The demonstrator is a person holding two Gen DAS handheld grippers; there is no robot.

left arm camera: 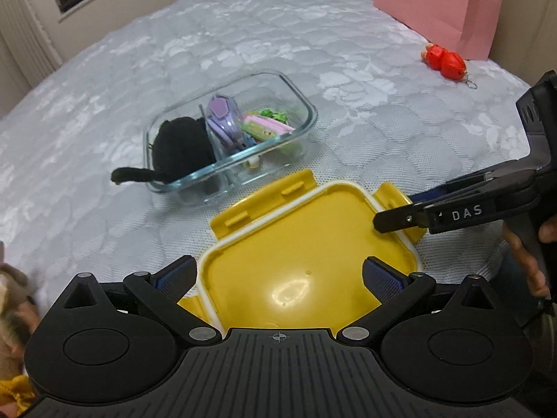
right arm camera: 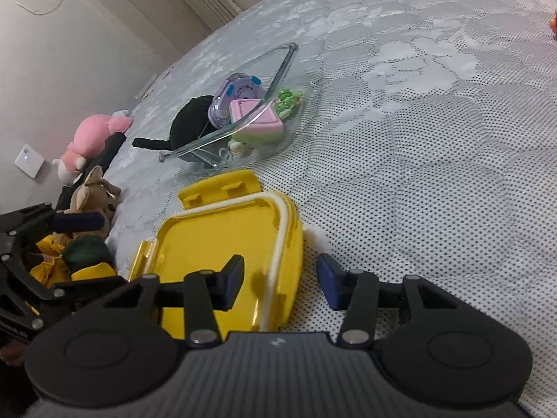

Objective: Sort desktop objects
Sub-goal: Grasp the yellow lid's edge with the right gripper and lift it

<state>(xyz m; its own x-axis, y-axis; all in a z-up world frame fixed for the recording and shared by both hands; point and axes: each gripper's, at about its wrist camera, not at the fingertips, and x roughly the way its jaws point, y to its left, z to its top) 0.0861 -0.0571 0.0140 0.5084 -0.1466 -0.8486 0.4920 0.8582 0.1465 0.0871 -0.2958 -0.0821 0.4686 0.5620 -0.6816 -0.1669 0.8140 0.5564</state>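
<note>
Yellow lid (left arm camera: 299,244) lies upside down near the bed's front edge, before the filled glass container (left arm camera: 229,132). Left gripper (left arm camera: 278,271) hovers open; right gripper (right arm camera: 278,278) straddles its rim, not yet pinching. Next: grip, flip, cover.

A yellow lid (left arm camera: 299,244) with a white rim is showing beside a clear glass container (left arm camera: 299,101) holding a black plush (left arm camera: 182,146), purple case (left arm camera: 222,118) and pink box (right arm camera: 257,118); grey floral bedcover (left arm camera: 243,35).

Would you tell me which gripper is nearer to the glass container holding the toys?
Neither clearly. The left gripper and right gripper are both at the yellow lid, which lies between them and the glass container; the left is over the lid's near part, the right straddles its right edge.
</note>
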